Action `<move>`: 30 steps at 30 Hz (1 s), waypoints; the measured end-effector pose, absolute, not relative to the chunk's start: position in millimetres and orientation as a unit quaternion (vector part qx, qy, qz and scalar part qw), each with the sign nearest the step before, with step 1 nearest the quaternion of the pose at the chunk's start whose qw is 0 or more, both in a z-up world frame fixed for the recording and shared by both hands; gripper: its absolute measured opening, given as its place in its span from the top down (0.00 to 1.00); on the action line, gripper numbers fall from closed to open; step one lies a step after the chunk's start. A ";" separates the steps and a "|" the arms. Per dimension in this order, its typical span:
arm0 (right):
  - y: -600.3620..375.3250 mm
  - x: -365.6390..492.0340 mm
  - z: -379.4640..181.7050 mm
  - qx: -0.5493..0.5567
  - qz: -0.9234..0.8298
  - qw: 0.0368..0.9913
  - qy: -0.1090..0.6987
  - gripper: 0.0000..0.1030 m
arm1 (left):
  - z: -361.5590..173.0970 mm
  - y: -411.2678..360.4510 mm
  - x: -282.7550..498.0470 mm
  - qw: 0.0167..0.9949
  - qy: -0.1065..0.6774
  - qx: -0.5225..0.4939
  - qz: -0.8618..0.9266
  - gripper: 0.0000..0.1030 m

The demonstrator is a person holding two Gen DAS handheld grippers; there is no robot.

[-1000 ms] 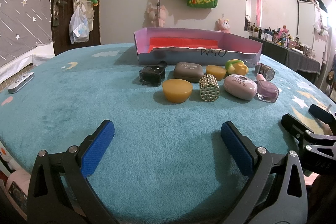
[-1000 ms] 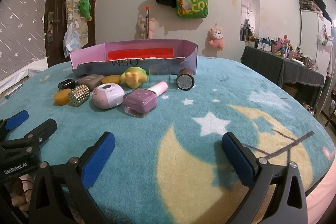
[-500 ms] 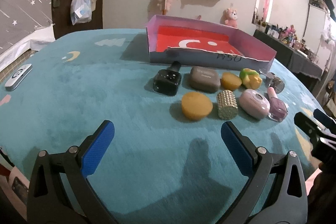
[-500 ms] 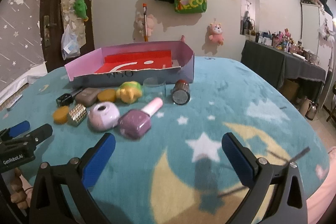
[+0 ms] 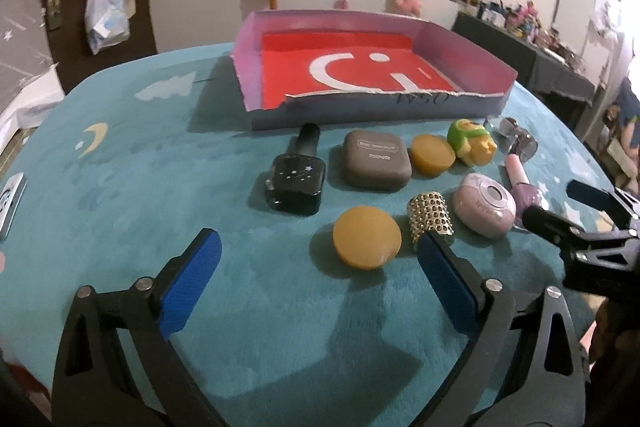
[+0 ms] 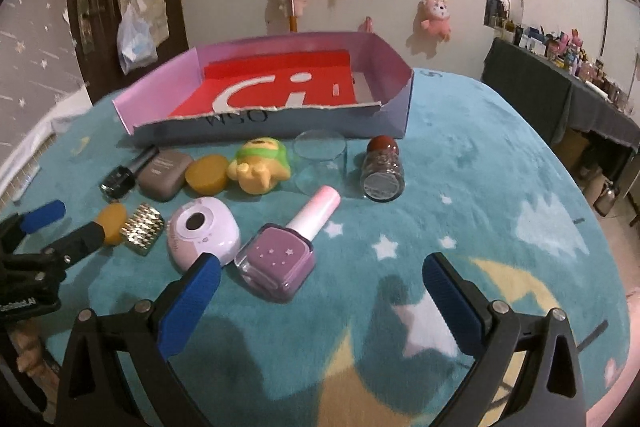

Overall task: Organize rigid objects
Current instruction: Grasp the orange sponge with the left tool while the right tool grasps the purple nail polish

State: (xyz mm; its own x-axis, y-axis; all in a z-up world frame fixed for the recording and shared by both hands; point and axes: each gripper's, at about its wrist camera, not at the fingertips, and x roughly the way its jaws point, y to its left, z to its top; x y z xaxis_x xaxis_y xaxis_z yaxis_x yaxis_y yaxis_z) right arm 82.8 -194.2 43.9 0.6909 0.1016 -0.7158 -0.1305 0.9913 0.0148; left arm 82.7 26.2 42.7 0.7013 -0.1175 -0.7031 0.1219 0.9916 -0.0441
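Left wrist view: the left gripper (image 5: 316,283) hung over the teal blanket (image 5: 120,187) with its jaws wide and just starting to close, nothing between the blue pads. Just ahead of the gap lay a yellow-orange disc (image 5: 367,237); at the tip of the right jaw lay a gold studded cylinder (image 5: 430,217). Farther ahead lay a black nail polish bottle (image 5: 296,179), a grey case (image 5: 376,159), a second orange disc (image 5: 433,153) and a green-and-yellow toy (image 5: 471,143). Beyond them all stood the pink-walled cardboard box (image 5: 460,47) with its red bottom, nothing in it.

In the right wrist view the right gripper (image 6: 318,295) was released too, jaws spread and bare above the blanket. A purple nail polish bottle (image 6: 280,255) lay just ahead of the gap toward the left jaw, and a pale pink round device (image 6: 206,231) sat at that jaw's tip. Farther ahead were a clear glass (image 6: 322,163) and a small jar (image 6: 382,169) lying on its side.
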 end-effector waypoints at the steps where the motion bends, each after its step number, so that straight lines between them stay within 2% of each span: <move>1: -193.2 85.2 43.0 -0.018 0.062 0.917 0.393 0.05 | 41.8 25.1 85.3 0.920 0.385 0.007 -0.069 0.07; 6: -188.5 95.7 38.5 -0.017 0.066 0.909 0.411 0.16 | 37.1 20.0 97.0 0.910 0.404 0.013 -0.096 0.24; 8: -186.8 97.6 37.5 -0.017 0.074 0.908 0.412 0.26 | 33.2 18.4 101.6 0.904 0.414 0.010 -0.107 0.41; 9: -184.8 98.7 36.2 -0.018 0.080 0.907 0.414 0.29 | 32.2 17.0 102.5 0.904 0.413 0.013 -0.107 0.41; 11: -181.9 98.7 35.6 -0.022 0.090 0.907 0.411 0.41 | 33.0 15.1 101.8 0.905 0.408 0.013 -0.120 0.63; 12: -180.1 97.4 35.6 -0.023 0.103 0.907 0.408 0.47 | 33.9 13.6 101.0 0.905 0.406 0.013 -0.126 0.65; 13: -178.5 96.2 36.0 -0.024 0.112 0.907 0.406 0.55 | 34.0 12.0 100.7 0.906 0.405 0.016 -0.125 0.65; 30: -184.1 77.7 49.2 -0.038 0.172 0.908 0.380 0.55 | 52.6 5.9 83.9 0.924 0.369 0.005 -0.101 0.65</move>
